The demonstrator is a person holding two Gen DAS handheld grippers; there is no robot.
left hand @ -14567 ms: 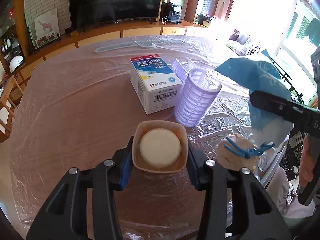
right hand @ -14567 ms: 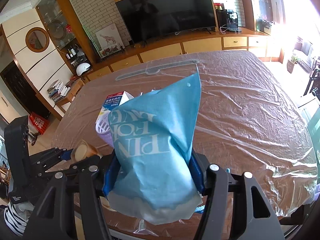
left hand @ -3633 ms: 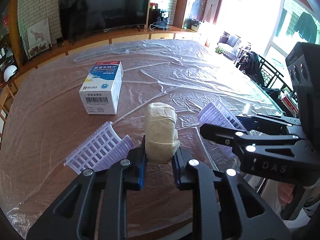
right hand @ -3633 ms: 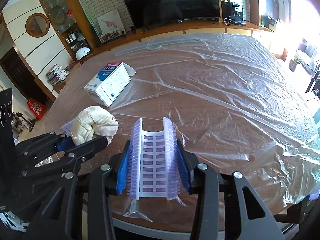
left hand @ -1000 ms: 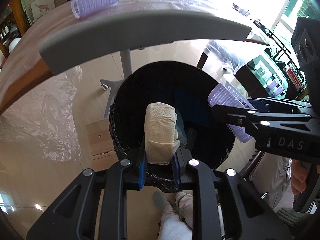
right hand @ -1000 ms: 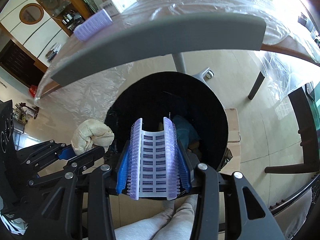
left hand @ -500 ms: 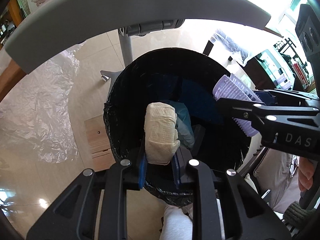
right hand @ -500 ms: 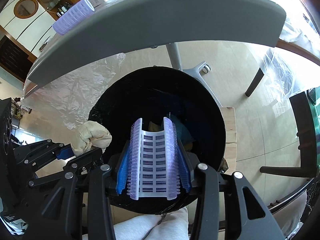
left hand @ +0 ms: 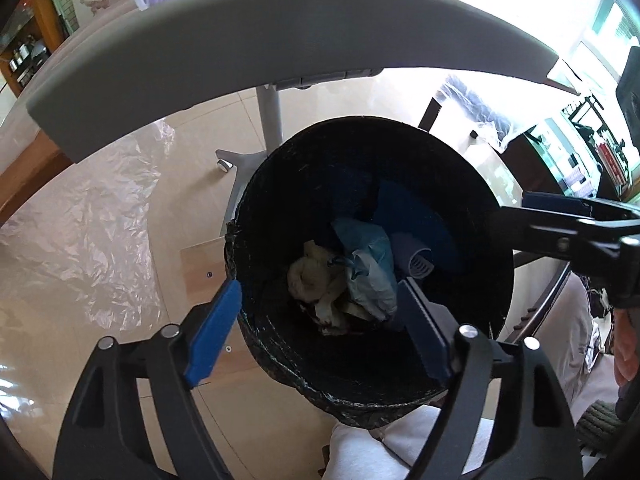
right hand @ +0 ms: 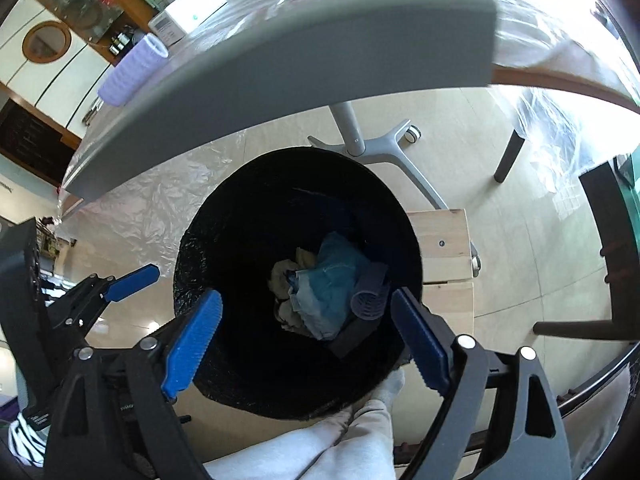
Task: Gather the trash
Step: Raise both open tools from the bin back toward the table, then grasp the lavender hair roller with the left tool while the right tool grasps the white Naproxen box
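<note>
Both grippers hang over the black lined trash bin (left hand: 248, 216) (right hand: 192, 248) under the table edge. My left gripper (left hand: 320, 304) has its jaws opening, with nothing between the blue pads. In the bin lie a cream cloth wad (left hand: 312, 280) (right hand: 284, 276), a blue bag (left hand: 368, 264) (right hand: 332, 280) and a purple plastic roller (left hand: 416, 260) (right hand: 370, 292). My right gripper (right hand: 308, 324) is also opening and holds nothing. It reaches in from the right in the left wrist view (left hand: 516, 216). The left gripper (right hand: 120, 284) shows at the left of the right wrist view.
The grey table edge (left hand: 280, 40) arches above the bin, with another purple roller (right hand: 132, 68) and a white box (right hand: 192, 12) on top. A pedestal leg with casters (right hand: 360, 132) and a wooden board (right hand: 440, 240) stand by the bin. A person's grey-trousered legs (right hand: 320, 448) are below.
Both grippers have opened. The cream cloth wad left the left gripper and the purple roller left the right one; both now lie in the bin.
</note>
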